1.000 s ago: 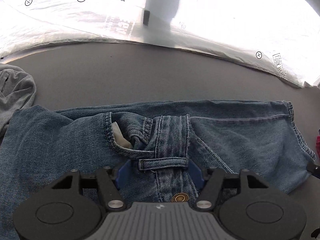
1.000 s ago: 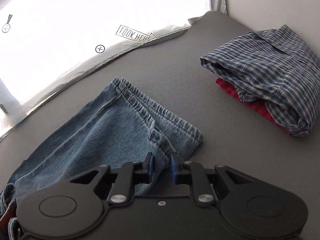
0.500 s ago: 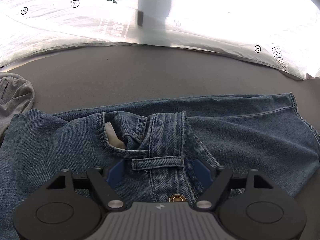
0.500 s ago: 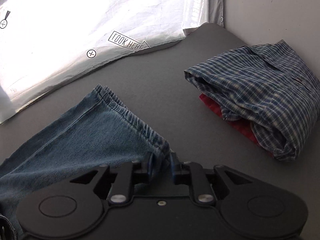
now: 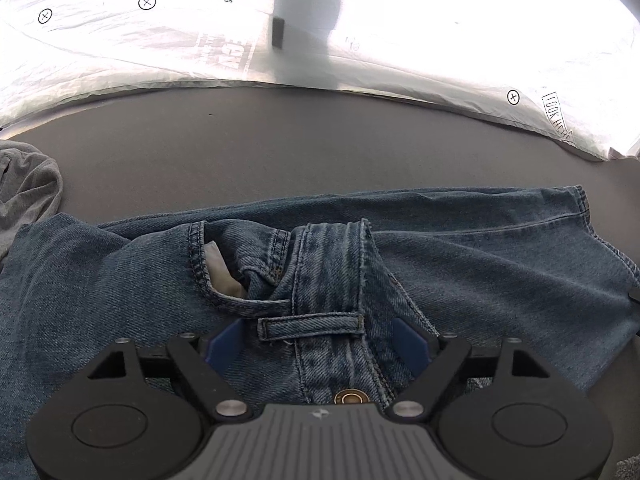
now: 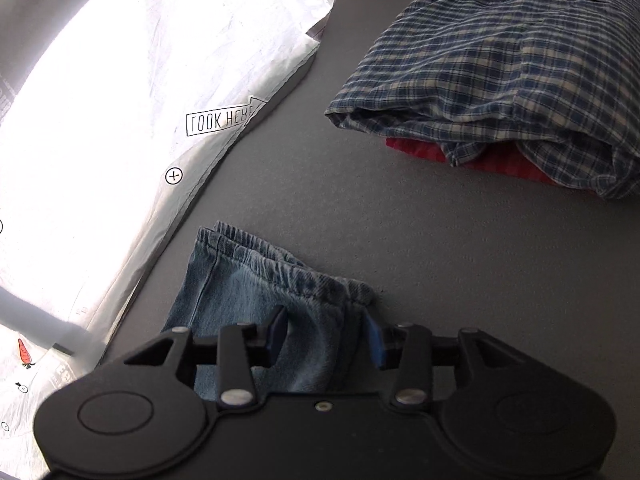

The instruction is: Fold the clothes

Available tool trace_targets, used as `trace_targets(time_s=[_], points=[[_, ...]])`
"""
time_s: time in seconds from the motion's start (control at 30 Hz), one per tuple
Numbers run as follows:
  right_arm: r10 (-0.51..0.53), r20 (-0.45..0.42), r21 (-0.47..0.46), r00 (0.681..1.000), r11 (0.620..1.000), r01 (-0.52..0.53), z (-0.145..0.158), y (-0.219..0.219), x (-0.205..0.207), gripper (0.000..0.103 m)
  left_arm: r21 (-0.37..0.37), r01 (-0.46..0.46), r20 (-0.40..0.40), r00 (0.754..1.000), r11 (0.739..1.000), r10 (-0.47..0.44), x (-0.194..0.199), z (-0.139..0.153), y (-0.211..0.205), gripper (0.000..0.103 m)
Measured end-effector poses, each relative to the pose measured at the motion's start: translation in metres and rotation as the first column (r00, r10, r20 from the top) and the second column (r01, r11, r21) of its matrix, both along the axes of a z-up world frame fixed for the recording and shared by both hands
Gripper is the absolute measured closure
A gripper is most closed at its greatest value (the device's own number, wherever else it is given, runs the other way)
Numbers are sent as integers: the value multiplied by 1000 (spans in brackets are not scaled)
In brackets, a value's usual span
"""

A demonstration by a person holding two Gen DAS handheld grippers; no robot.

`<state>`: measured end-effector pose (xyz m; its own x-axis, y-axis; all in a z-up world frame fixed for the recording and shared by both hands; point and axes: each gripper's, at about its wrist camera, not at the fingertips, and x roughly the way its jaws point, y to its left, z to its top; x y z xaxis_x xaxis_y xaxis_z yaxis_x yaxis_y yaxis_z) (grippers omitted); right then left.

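Blue jeans (image 5: 480,256) lie folded across the dark grey table, waistband toward me in the left wrist view. My left gripper (image 5: 316,342) stands open over the waistband, its blue pads either side of the belt loop and fly, above the brass button (image 5: 351,397). In the right wrist view the jeans' leg hems (image 6: 272,276) lie flat on the table. My right gripper (image 6: 326,338) is open there, its fingers straddling the hem cloth without pinching it.
A folded blue plaid shirt (image 6: 500,56) rests on a red garment (image 6: 500,160) at the table's right end. A grey garment (image 5: 24,192) lies at the left edge. White printed plastic sheet (image 5: 160,48) hangs beyond the table's far edge.
My right gripper, shut on the leg hems before, has opened and the hems now lie on the table nearer the plaid shirt. The left gripper's fingers have spread wider over the waistband.
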<state>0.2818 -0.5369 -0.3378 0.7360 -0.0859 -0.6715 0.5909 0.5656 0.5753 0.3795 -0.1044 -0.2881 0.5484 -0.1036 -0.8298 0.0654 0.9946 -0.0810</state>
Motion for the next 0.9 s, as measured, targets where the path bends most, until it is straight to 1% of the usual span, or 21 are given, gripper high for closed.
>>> trace_targets(time_s=[0.07, 0.1, 0.17, 0.2, 0.23, 0.27, 0.3, 0.33, 0.4, 0.47, 0.5, 0.57, 0.63, 0.67, 0.7, 0.73, 0.8, 0.9], points=[[2, 0, -11, 1000, 1000, -2, 0, 0, 4, 60, -12, -6, -5, 1000, 1000, 6, 0, 4, 0, 21], [4, -8, -23, 1000, 1000, -4, 0, 1, 7, 61, -18, -9, -7, 1000, 1000, 8, 0, 6, 0, 21], [12, -30, -58, 999, 998, -14, 1, 4, 11, 69, -29, -14, -11, 1000, 999, 14, 1, 10, 0, 21], [23, -33, -67, 999, 997, -25, 2, 5, 12, 77, -35, -17, -14, 1000, 999, 17, 1, 12, 0, 21], [30, -30, -67, 999, 997, -32, 2, 5, 12, 85, -41, -20, -16, 1000, 999, 20, 1, 14, 0, 22], [30, -11, -45, 999, 999, -30, 4, 3, 9, 86, -47, -23, -18, 1000, 999, 22, 1, 17, 0, 24], [28, 8, -28, 1000, 999, -28, 8, 1, 5, 87, -52, -26, -21, 999, 998, 25, 1, 19, 0, 33], [29, 23, -26, 999, 999, -28, 13, 1, 2, 87, -58, -29, -23, 999, 998, 28, 1, 21, 0, 36], [51, 49, -61, 997, 997, -48, 30, 7, -3, 87, -75, -29, -29, 999, 997, 27, 2, 25, -2, 41], [86, 74, -99, 994, 992, -79, 44, 14, -6, 87, -156, 35, -45, 998, 987, -43, 13, 26, -21, 52], [100, 89, -111, 991, 990, -90, 51, 16, -7, 87, -196, 67, -50, 996, 978, -78, 19, 26, -31, 54], [107, 122, -91, 987, 991, -96, 59, 16, -9, 87, -272, 128, -60, 987, 954, -149, 30, 26, -52, 56], [106, 149, -70, 983, 993, -97, 63, 16, -9, 87, -302, 188, -98, 969, 935, -226, 46, 10, -87, 56], [105, 153, -67, 983, 993, -96, 64, 16, -8, 87, -302, 192, -129, 962, 934, -240, 54, 1, -104, 56], [107, 155, -65, 982, 993, -98, 66, 17, -6, 87, -281, 201, -167, 953, 938, -254, 62, -14, -126, 58], [110, 159, -60, 981, 993, -101, 67, 17, -5, 87, -243, 219, -175, 948, 945, -265, 67, -21, -141, 59], [116, 169, -49, 979, 993, -110, 69, 19, -4, 87, -194, 281, -121, 944, 940, -307, 72, -20, -163, 58], [133, 213, -22, 968, 991, -131, 76, 24, 0, 88, -244, 239, -143, 950, 940, -278, 78, -22, -157, 56]])
